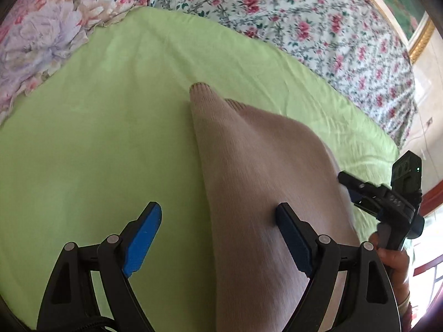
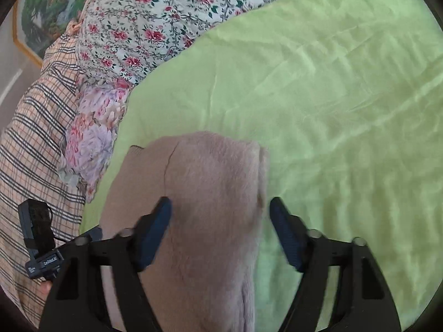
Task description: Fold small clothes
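Between the wide-spread, unclenched black-and-blue left tongs (image 1: 218, 215) and right tongs (image 2: 220, 210), grasped by neither, a beige knitted garment (image 1: 249, 171) is seen on the lime-green bedsheet (image 1: 97, 138), judged partly folded, with further folds left.

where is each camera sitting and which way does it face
Left wrist: on the left gripper, looking forward and down at the beige garment on the green sheet; its own two fingers show wide apart, plus the right gripper and a hand at the right edge.
Right wrist: on the right gripper, angled down at the same garment; its fingers show apart, plus the left gripper's body at lower left.
Shared: garment, green sheet, floral quilt.
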`<state>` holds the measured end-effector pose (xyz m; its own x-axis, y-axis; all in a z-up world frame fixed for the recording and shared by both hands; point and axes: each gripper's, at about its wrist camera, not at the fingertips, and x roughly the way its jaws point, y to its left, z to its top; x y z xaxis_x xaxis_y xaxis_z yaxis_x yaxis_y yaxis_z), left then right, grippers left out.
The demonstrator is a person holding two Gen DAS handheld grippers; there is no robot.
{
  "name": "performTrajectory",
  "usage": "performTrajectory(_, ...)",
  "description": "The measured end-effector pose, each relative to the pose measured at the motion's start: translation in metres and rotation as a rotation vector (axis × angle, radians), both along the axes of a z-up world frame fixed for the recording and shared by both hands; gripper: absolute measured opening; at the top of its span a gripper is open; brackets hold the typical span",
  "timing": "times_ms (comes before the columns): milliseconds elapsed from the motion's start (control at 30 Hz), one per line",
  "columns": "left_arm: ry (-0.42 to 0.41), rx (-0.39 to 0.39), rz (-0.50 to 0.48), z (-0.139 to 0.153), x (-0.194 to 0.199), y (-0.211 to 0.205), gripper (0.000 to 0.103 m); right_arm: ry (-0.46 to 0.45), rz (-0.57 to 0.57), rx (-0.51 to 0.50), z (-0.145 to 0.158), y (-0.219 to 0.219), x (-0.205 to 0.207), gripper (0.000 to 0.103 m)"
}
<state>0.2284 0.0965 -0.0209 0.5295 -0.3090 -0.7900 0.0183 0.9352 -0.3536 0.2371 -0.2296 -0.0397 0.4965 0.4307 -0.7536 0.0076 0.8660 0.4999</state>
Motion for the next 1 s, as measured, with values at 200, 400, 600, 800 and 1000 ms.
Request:
performTrajectory(200,-0.036,0.108,-0.005,-0.014,0.021,-0.005,0.085,0.012,-0.054,-0.176,-0.003,0.01,0.001,0.01)
performTrajectory(400,-0.045,0.075,-0.026,-0.01,0.015,0.002,0.085,-0.009,-0.144,-0.198,0.028,0.014,-0.018,0.029)
performTrajectory(600,-0.053,0.039,-0.064,0.002,-0.016,0.014,0.084,-0.076,-0.157,-0.2,0.057,0.033,-0.051,0.045)
performTrajectory(800,-0.104,0.037,-0.093,0.018,-0.056,0.009,0.084,-0.142,-0.101,-0.156,0.068,0.047,-0.076,0.046)
performTrajectory(1000,-0.124,0.154,-0.107,0.033,-0.073,-0.018,0.085,-0.158,0.008,-0.195,0.082,0.051,-0.083,0.054)
